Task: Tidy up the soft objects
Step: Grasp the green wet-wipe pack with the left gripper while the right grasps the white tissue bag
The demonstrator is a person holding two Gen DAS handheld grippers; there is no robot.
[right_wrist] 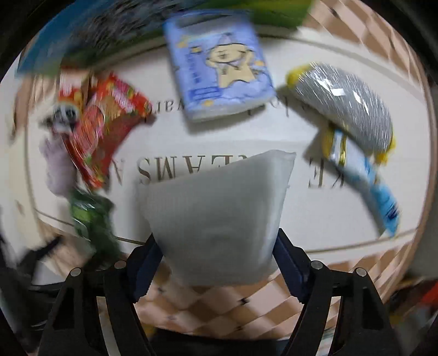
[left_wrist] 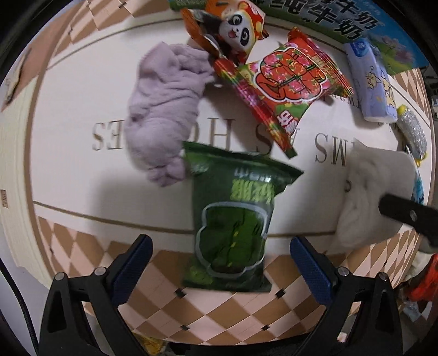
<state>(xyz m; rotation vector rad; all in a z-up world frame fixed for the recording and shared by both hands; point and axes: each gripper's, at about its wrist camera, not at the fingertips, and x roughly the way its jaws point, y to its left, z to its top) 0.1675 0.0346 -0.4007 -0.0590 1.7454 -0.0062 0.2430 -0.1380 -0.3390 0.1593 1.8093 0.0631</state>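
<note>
In the left wrist view my left gripper [left_wrist: 219, 260] is open, its jaws wide on either side of a green snack bag [left_wrist: 232, 219] lying on the patterned mat [left_wrist: 82, 123]. A crumpled lilac cloth [left_wrist: 164, 109] lies beyond it to the left. A white cloth [left_wrist: 375, 197] sits at the right with my other gripper's black finger over it. In the blurred right wrist view my right gripper [right_wrist: 216, 260] is shut on that white cloth [right_wrist: 219, 213], which fills the space between the jaws.
A red snack bag [left_wrist: 290, 82], a panda packet [left_wrist: 232, 27], a blue tissue pack [right_wrist: 219, 65], a silver-grey wrapped item [right_wrist: 347, 104] and a blue tube-like pack [right_wrist: 375, 191] lie on the mat. A green-blue milk carton box [left_wrist: 342, 19] stands at the back.
</note>
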